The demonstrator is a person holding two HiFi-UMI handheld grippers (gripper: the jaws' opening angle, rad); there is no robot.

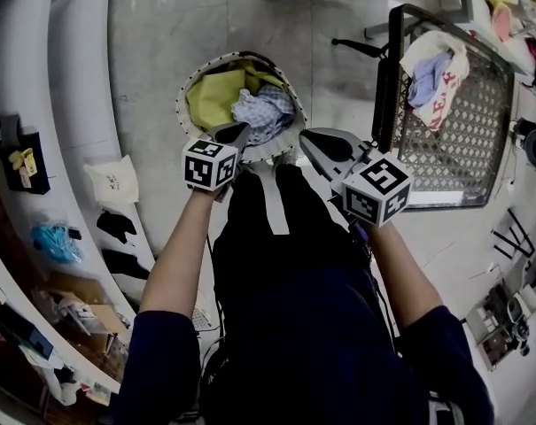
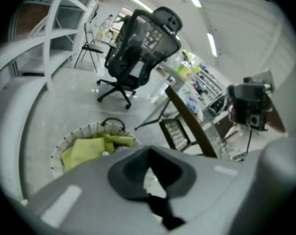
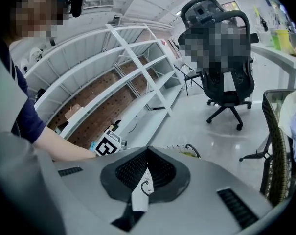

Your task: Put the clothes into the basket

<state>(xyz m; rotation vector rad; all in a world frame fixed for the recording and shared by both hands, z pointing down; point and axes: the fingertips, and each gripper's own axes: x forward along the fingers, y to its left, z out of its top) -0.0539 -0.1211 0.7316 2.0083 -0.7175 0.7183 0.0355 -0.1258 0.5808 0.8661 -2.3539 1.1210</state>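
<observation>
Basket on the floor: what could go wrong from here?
The blue-white garment is heaped against the near rim of the basket and might slide out. More clothes hang on the mesh rack, not yet in the basket; dragging them off could snag the mesh.

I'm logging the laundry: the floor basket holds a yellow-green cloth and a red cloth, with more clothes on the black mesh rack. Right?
Not red: the head view shows the basket holds a pale blue and white cloth beside the yellow-green cloth. The clothes on the black mesh rack are right.
</observation>
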